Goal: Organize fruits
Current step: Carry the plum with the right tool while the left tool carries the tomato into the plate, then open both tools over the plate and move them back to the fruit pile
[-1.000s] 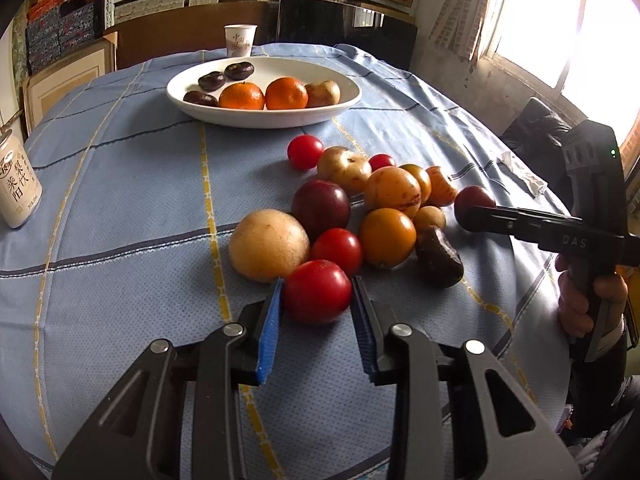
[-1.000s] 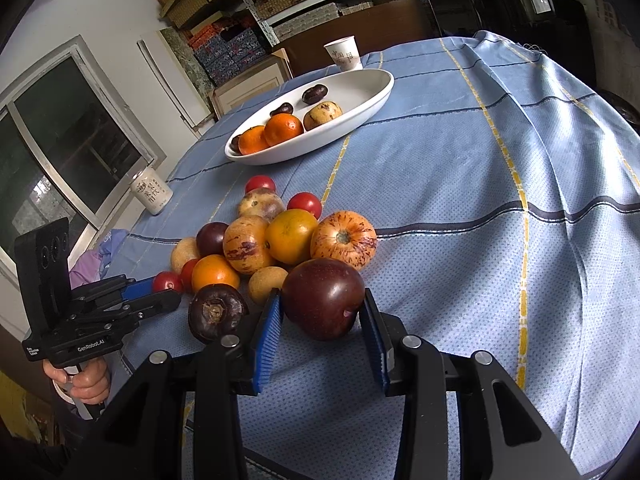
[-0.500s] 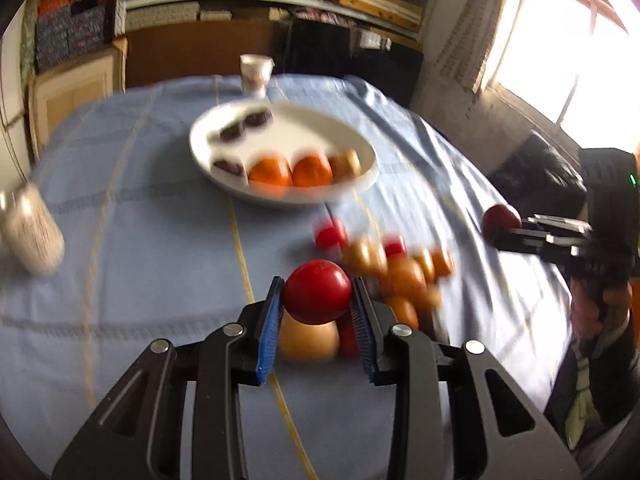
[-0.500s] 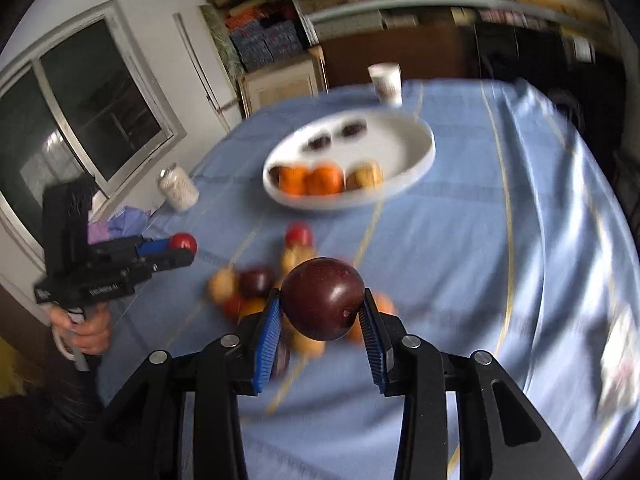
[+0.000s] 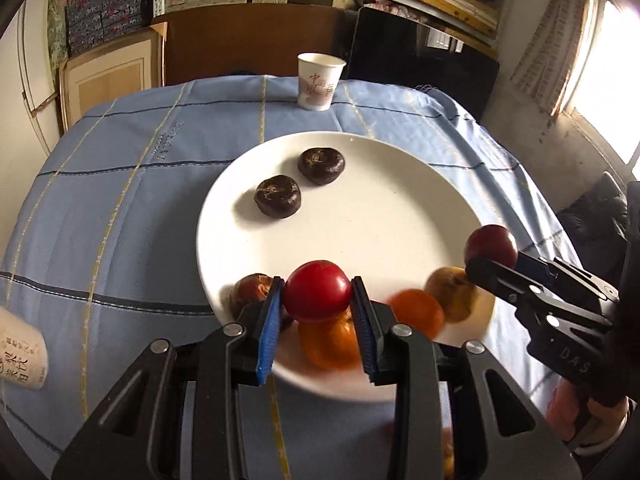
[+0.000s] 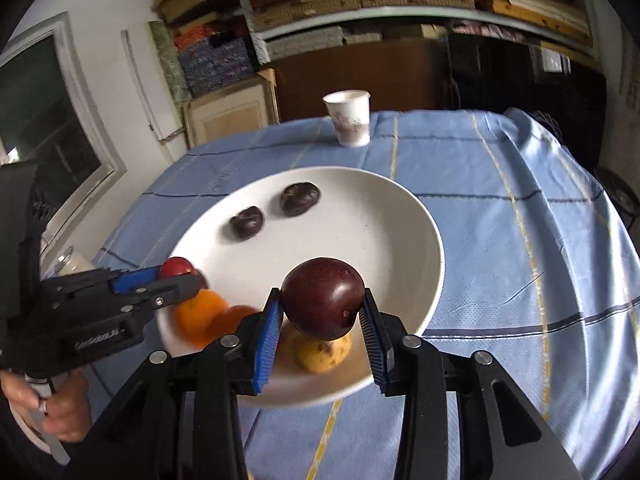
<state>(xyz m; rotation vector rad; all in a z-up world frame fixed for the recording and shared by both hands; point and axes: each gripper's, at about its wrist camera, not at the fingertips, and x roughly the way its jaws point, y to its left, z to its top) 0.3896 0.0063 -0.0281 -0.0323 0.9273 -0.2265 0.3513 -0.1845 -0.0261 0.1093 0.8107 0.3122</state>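
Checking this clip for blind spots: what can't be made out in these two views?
- Left wrist: the oranges on the plate are blurred, partly behind the tomato.
- Right wrist: the yellow fruit sits partly behind the plum.
- Both: cup print unreadable.

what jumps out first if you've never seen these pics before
Two fruits held up over the near edge of the white plate: a red tomato between the left gripper's blue pads, and a dark plum clamped in the right gripper. Oranges crowd the plate's near rim, two dark round fruits sit farther back, and a paper cup stands beyond it.
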